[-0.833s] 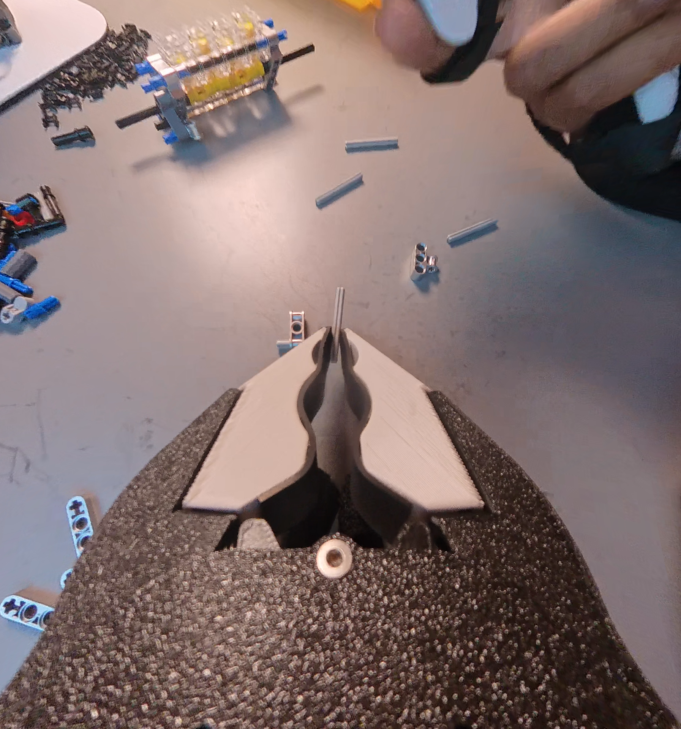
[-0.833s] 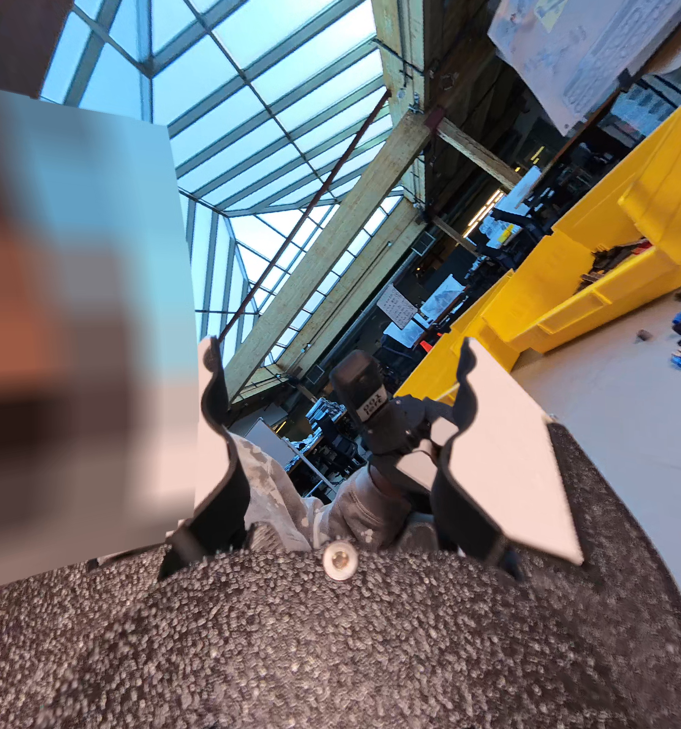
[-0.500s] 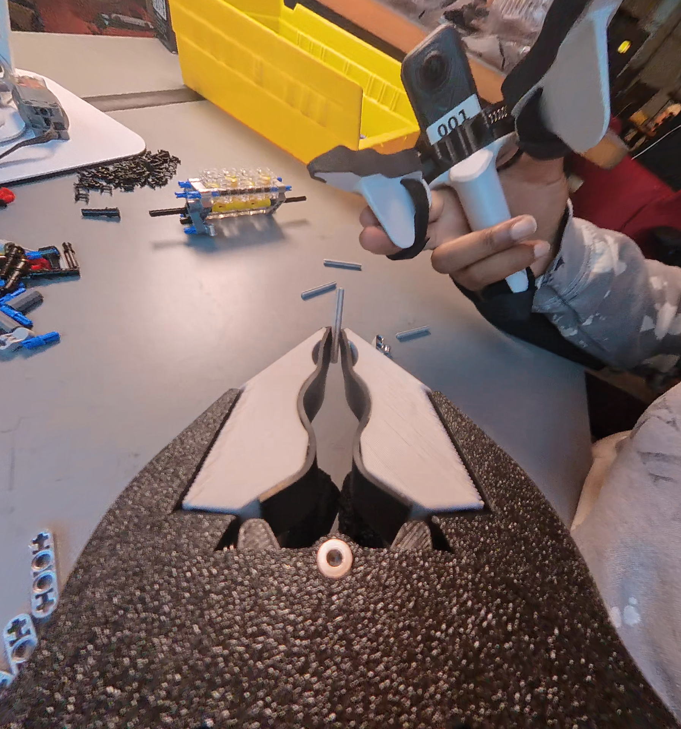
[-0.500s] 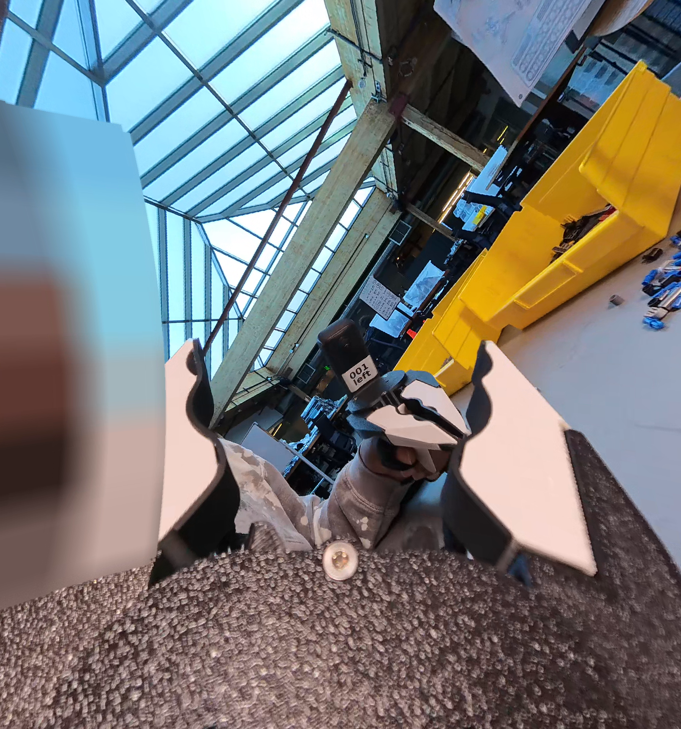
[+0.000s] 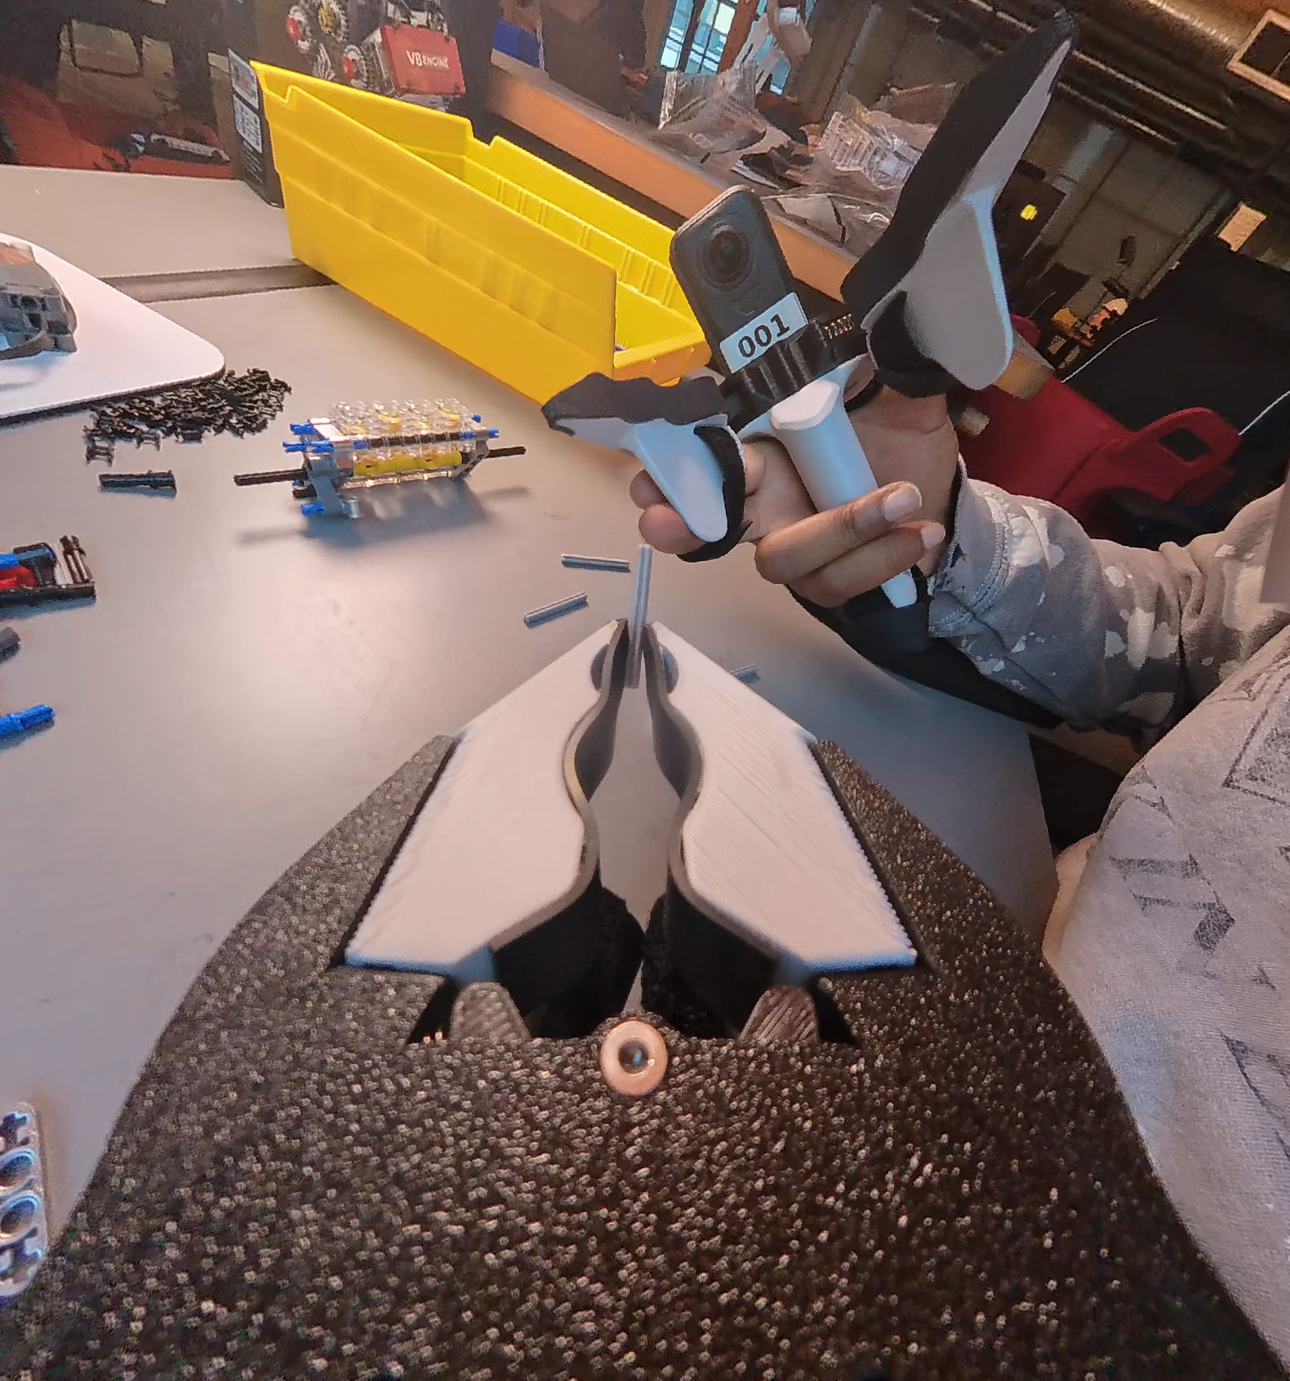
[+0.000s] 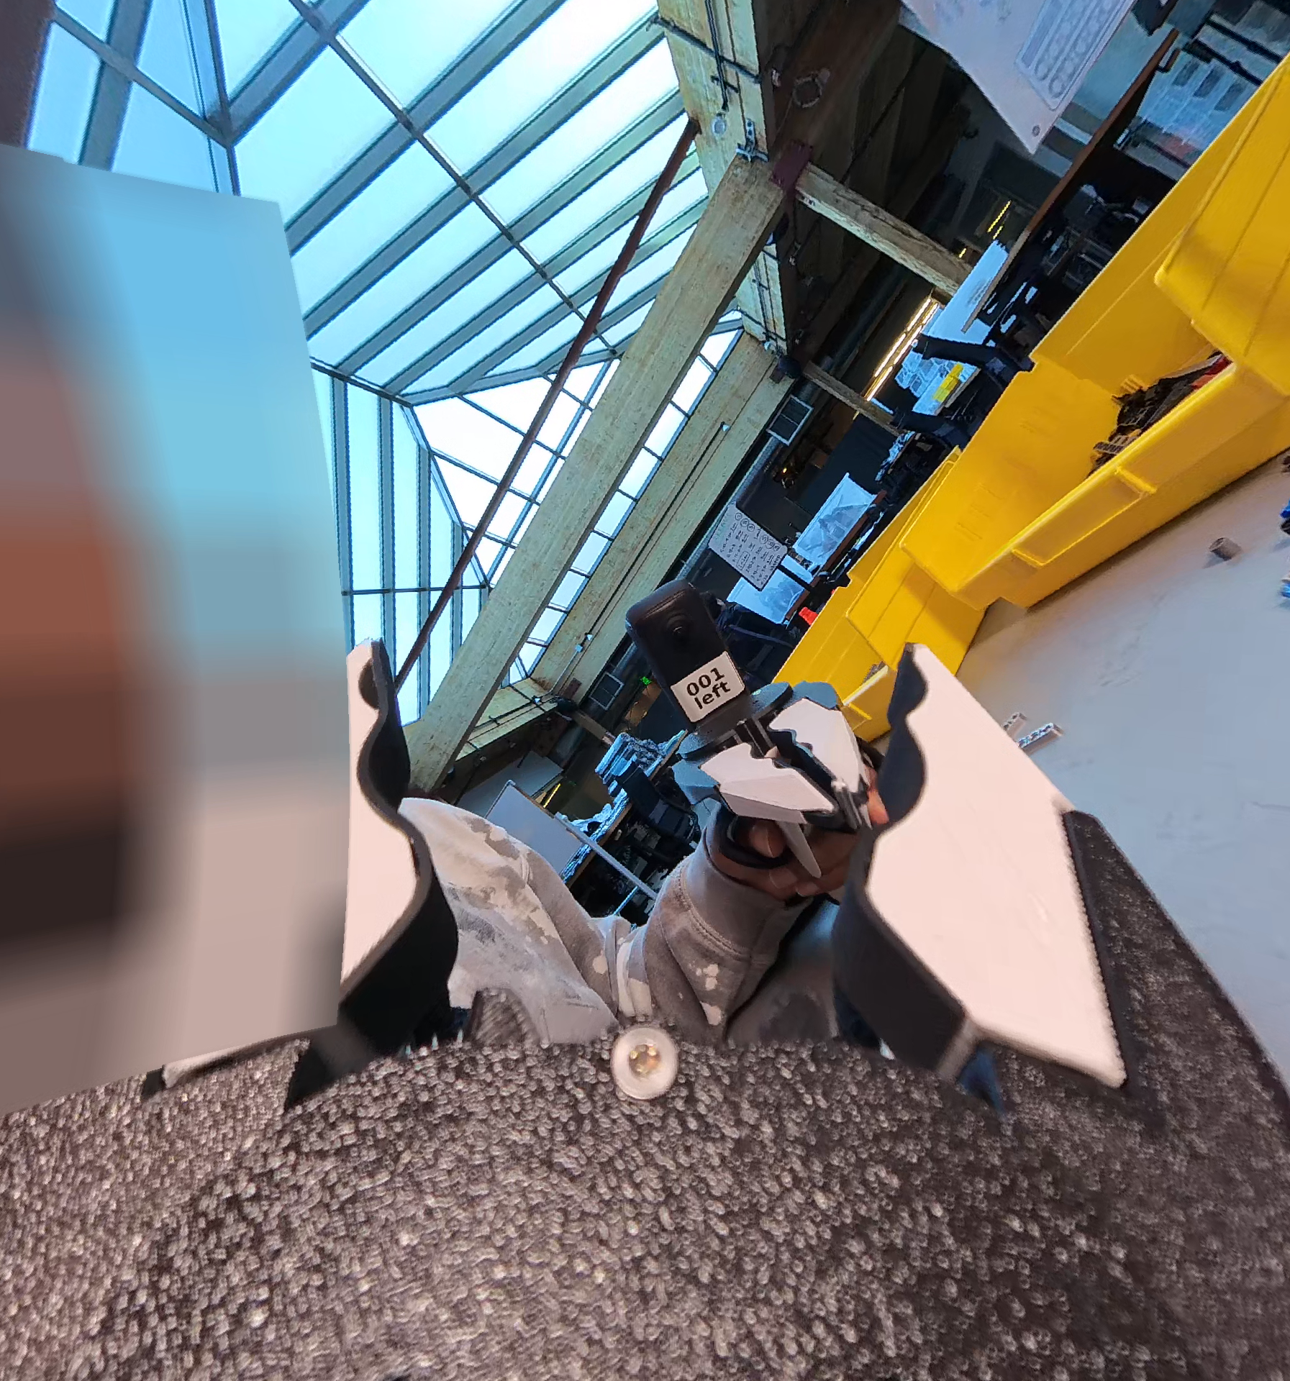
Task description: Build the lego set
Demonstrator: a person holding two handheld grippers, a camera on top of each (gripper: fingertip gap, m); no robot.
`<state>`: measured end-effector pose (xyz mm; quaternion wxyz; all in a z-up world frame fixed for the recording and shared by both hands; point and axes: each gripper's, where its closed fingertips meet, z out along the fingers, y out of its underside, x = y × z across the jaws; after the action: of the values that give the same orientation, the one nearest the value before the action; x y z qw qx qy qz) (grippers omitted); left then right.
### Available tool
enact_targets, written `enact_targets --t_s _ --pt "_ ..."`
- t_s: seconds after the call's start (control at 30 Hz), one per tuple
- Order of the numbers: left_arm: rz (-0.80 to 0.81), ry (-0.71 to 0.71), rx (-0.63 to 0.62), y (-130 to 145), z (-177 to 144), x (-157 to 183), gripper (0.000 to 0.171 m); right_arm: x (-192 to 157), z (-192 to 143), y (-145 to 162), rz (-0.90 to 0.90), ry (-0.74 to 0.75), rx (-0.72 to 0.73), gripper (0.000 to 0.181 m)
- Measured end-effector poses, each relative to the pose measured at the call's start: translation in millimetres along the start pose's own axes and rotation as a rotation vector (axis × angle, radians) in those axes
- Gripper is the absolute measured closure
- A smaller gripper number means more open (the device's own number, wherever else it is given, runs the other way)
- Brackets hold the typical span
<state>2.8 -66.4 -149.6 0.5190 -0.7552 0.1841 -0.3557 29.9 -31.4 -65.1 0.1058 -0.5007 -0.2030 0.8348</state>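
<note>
Left gripper: left gripper (image 5: 633, 646) with pale grey fingers is clenched on a thin grey axle rod (image 5: 639, 598); the rod stands upright, its top end out above the fingertips, lifted over the grey table (image 5: 253, 747).
Right gripper: right gripper (image 6: 642, 717) has its white fingers spread wide apart and grasps nothing; it is tilted up toward the glass roof (image 6: 417, 224). In the left wrist view it is held by a hand (image 5: 836, 508) just behind the rod, with a small black camera (image 5: 731, 276) on top.
Sleeve: light grey spotted sleeve (image 5: 1075, 598) runs from that hand to the right edge.
Loose rods: two short grey rods (image 5: 556, 607) lie flat on the table, near the held rod.
Assembly: clear and yellow brick block with blue pins and a black axle (image 5: 395, 452) rests farther back on the left.
Black pins: heap of small black pins (image 5: 186, 407) lies behind the block.
Mixed parts: blue, black and red pieces (image 5: 6, 598) lie at the left edge.
Bin: long yellow plastic bin (image 5: 440, 254) stands at the back of the table.
Beams: two pale perforated beams (image 5: 14, 1188) lie beside the left gripper's body, low left.
</note>
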Motion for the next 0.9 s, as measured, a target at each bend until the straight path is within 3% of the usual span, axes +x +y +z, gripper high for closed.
enact_targets --t_s 0.03,0.2,0.3,0.47,0.57,0.9 --pt "0.006 0.003 0.007 -1 0 1 0.169 0 0 1 -0.003 0.000 -0.005 0.054" --pt "0.034 0.018 0.040 -7 -2 4 0.170 -3 3 8 -0.027 -0.015 -0.046 0.062" --pt "0.053 0.042 0.064 -11 -4 10 0.170 1 5 24 -0.125 0.027 -0.140 0.084" --pt "0.069 0.102 0.103 -18 -7 22 0.169 33 3 56 -0.574 0.285 -0.398 0.124" --pt "0.087 0.111 0.094 -17 -7 25 0.170 35 4 66 -0.776 0.322 -0.479 0.141" --pt "0.175 0.119 -0.004 -3 -2 37 0.170 35 -4 82 -0.942 0.317 -0.619 0.173"
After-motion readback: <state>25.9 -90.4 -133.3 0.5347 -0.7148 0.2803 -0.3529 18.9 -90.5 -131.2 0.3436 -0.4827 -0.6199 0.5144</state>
